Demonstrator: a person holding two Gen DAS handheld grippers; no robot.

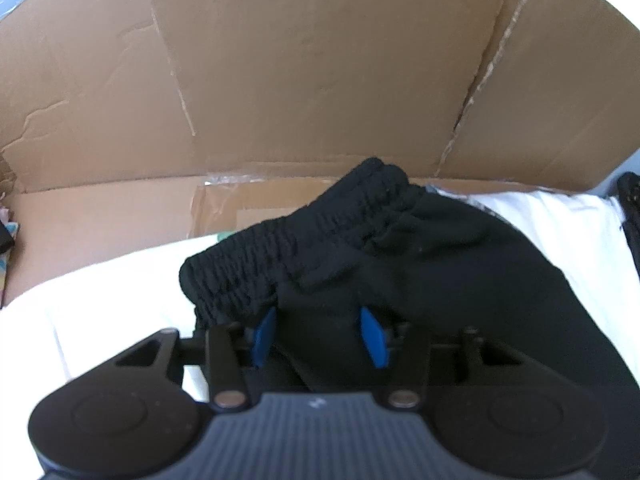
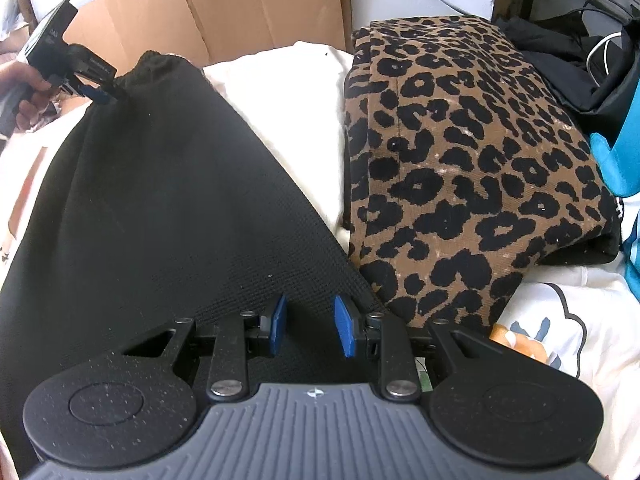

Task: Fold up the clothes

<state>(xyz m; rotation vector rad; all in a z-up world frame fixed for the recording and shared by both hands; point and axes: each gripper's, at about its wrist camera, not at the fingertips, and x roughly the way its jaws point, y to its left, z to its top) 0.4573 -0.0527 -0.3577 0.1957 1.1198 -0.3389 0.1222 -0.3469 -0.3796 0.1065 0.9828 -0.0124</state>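
Note:
Black trousers (image 2: 160, 184) with a ribbed elastic waistband (image 1: 304, 240) lie stretched over white bedding (image 2: 296, 96). My left gripper (image 1: 320, 332) has its blue pads either side of a bunch of black cloth just below the waistband; it also shows in the right wrist view (image 2: 100, 92), far left, at the waistband end. My right gripper (image 2: 310, 324) has its blue pads around the near edge of the trousers, with cloth between them.
A folded leopard-print garment (image 2: 460, 152) lies right of the trousers. A cardboard wall (image 1: 320, 72) stands behind the bed. Dark clothes and cables (image 2: 568, 48) sit at the far right, with a blue object (image 2: 620, 152) and a printed white sheet (image 2: 560, 340).

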